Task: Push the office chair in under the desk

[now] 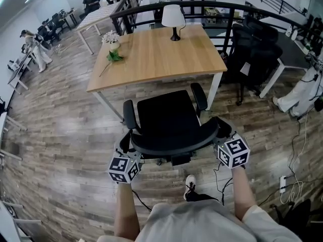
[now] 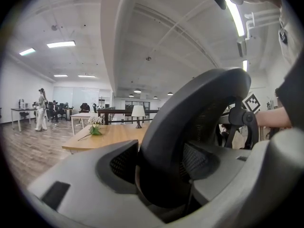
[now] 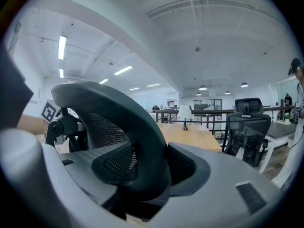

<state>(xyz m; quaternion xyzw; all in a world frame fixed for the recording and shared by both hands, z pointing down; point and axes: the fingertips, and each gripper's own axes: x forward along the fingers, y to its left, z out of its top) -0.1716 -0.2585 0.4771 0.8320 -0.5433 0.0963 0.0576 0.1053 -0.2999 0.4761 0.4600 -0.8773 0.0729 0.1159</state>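
A black office chair (image 1: 169, 117) stands on the wood floor, its seat facing the near edge of the wooden desk (image 1: 156, 54) and partly under it. My left gripper (image 1: 132, 154) is shut on the left end of the chair's curved backrest rim (image 2: 190, 122). At the rim's right end, my right gripper (image 1: 218, 141) is shut on the backrest (image 3: 123, 127) too. In the left gripper view, the left gripper (image 2: 164, 175) has the dark frame filling the space between its jaws. The right gripper (image 3: 147, 175) clasps it likewise, with the desk (image 3: 190, 134) beyond.
On the desk stand a white lamp (image 1: 173, 18) and a vase of flowers (image 1: 113, 43). More black chairs (image 1: 255, 49) and a white desk (image 1: 290, 49) crowd the right side. A railing (image 1: 202, 6) runs behind. Cables (image 1: 295, 155) lie on the floor at right, and my shoe (image 1: 190, 185) is behind the chair.
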